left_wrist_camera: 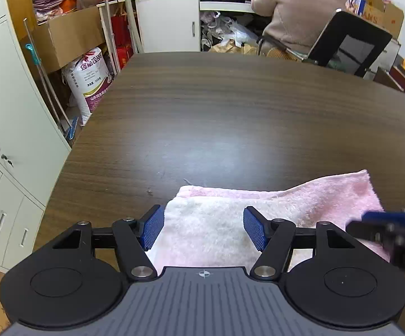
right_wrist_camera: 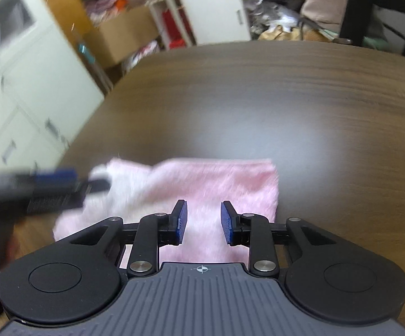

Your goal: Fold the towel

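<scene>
A fluffy pink towel [left_wrist_camera: 300,201] lies folded on the dark wooden table [left_wrist_camera: 202,112], near its front edge, with a whitish layer on top at its left part. My left gripper [left_wrist_camera: 204,229] hovers over that whitish part, blue pads wide apart and open, with nothing pinched. The right gripper [left_wrist_camera: 384,224] shows blurred at the right edge of this view. In the right wrist view the towel [right_wrist_camera: 230,179] lies under my right gripper [right_wrist_camera: 204,221], whose pads stand apart, open, over the pink right half. The left gripper [right_wrist_camera: 62,184] appears blurred at the towel's left end.
Beyond the towel the table [right_wrist_camera: 286,98] stretches bare to its far edge. White metal cabinets [left_wrist_camera: 12,117] stand to the left, with a printed sack [left_wrist_camera: 90,81] and a cardboard box [left_wrist_camera: 68,36]. A person [left_wrist_camera: 300,8] sits at the back on a black chair [left_wrist_camera: 351,42].
</scene>
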`<state>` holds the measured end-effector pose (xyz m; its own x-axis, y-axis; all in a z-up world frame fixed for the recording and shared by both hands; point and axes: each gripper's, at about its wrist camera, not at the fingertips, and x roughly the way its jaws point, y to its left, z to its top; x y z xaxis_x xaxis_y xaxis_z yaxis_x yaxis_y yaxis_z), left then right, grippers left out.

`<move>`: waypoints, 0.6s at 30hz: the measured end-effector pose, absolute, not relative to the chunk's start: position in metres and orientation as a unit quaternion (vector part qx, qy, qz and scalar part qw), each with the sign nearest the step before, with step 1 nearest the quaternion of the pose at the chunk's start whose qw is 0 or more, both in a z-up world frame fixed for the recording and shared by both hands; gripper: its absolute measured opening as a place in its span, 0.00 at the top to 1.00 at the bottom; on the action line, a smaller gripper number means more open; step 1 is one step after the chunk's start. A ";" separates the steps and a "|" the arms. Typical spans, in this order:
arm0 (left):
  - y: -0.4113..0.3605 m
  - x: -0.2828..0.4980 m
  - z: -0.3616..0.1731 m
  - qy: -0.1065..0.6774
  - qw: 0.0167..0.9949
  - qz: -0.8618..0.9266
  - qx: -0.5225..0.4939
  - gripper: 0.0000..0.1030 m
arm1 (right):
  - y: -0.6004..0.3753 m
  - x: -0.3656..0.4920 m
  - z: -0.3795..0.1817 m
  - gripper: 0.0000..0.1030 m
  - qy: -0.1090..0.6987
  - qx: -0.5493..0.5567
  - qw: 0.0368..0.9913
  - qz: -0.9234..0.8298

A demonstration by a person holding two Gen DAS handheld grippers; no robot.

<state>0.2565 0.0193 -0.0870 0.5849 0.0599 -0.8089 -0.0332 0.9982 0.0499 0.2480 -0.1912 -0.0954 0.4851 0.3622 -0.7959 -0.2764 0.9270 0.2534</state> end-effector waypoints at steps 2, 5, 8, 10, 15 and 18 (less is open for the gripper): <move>0.020 0.260 -0.093 0.457 0.888 0.039 0.027 0.34 | -0.195 0.248 -0.102 0.73 0.484 0.041 0.856 0.176; 0.027 0.259 -0.099 0.459 0.886 0.058 0.037 0.33 | -0.199 0.246 -0.102 0.77 0.491 0.045 0.854 0.167; 0.037 0.257 -0.096 0.461 0.885 0.069 0.014 0.37 | -0.199 0.242 -0.099 0.77 0.497 0.038 0.853 0.156; 0.037 0.248 -0.083 0.449 0.890 0.083 0.023 0.40 | -0.195 0.234 -0.089 0.73 0.485 0.032 0.860 0.153; 0.029 0.213 -0.067 0.411 0.908 0.076 0.018 0.37 | -0.183 0.220 -0.079 0.65 0.476 0.012 0.864 0.166; 0.023 0.212 -0.085 0.443 0.892 0.080 0.042 0.38 | -0.181 0.219 -0.093 0.64 0.492 0.008 0.858 0.144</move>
